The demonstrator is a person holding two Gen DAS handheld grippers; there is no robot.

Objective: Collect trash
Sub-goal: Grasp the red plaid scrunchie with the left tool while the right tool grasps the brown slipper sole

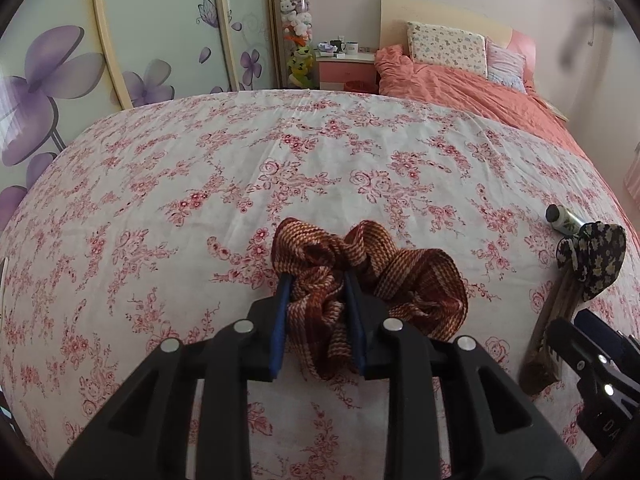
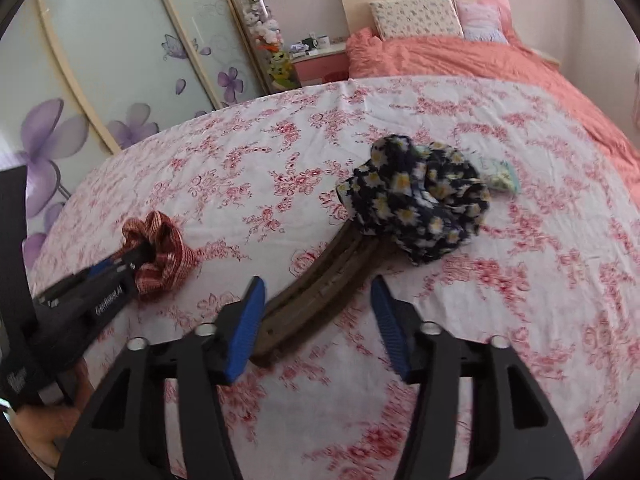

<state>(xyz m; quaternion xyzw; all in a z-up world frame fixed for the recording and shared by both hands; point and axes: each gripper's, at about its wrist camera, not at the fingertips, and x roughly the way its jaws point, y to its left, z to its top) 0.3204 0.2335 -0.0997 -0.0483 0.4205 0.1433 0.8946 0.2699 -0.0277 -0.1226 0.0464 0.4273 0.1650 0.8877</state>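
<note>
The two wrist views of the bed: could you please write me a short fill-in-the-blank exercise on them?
1. The left tongs are shut on the striped ____ scrunchie.
2. The right tongs stand ____, with nothing between the pads.
3. The dark scrunchie is printed with ____.
4. That dark scrunchie rests on the far end of a curved ____ piece.

Missing words: red-brown; open; daisies; brown

Bed sheet [image 1: 160,200], white w/ red rose print, covers the near bed. Behind it a salmon duvet [image 1: 480,92], floral pillow [image 1: 448,48] + pink pillow [image 1: 506,64] against a cream headboard [image 1: 440,12]. Pink nightstand [image 1: 346,70] w/ mugs on top. Clear tube of plush toys [image 1: 296,28] beside it. Wardrobe doors [image 1: 120,40] w/ purple flowers at left.
</note>
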